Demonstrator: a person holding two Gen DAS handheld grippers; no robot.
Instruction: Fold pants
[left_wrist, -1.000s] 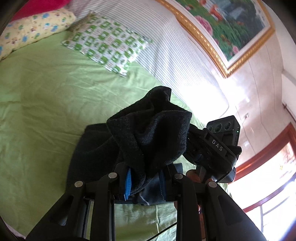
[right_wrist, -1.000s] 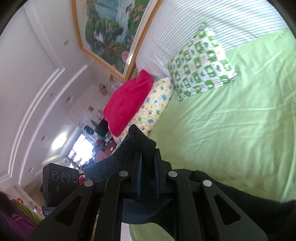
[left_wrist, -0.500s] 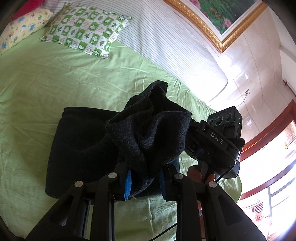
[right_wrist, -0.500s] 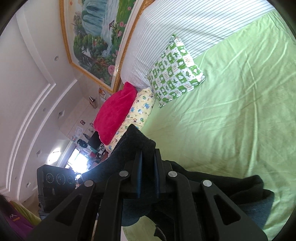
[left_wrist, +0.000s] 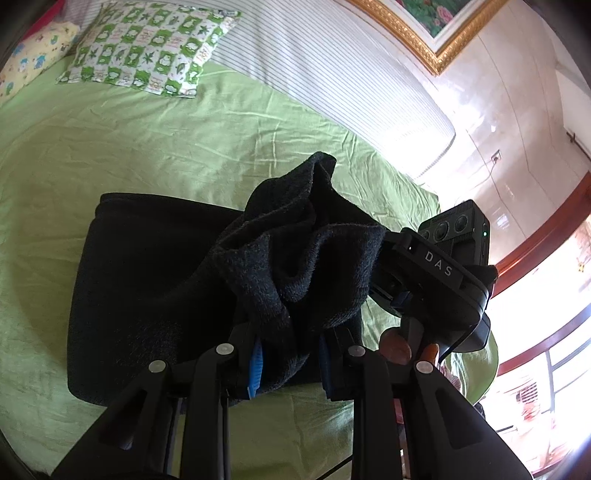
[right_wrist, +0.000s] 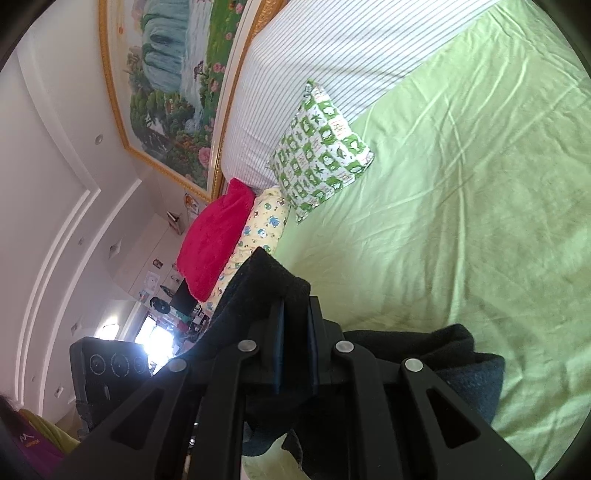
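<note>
The black fleece pants (left_wrist: 155, 295) lie part-folded on the green bed sheet (left_wrist: 110, 147). My left gripper (left_wrist: 290, 363) is shut on a bunched edge of the pants and holds it raised above the folded part. My right gripper (right_wrist: 295, 332) is shut on another edge of the pants (right_wrist: 258, 280), lifted off the bed; the rest hangs below it (right_wrist: 469, 365). The right gripper's camera body (left_wrist: 443, 273) shows just right of the bunched cloth in the left wrist view. The left gripper's body (right_wrist: 107, 373) shows at lower left in the right wrist view.
A green-patterned pillow (left_wrist: 147, 48), a yellow pillow (left_wrist: 33, 62) and a red pillow (right_wrist: 210, 236) lie at the head of the bed by a striped headboard cushion (left_wrist: 332, 74). The bed edge and a window (left_wrist: 535, 369) are to the right.
Both grippers have carried the held pants edges forward over the lying part. More of the flat folded pants shows in the left wrist view, and the pillows have shifted up and away.
</note>
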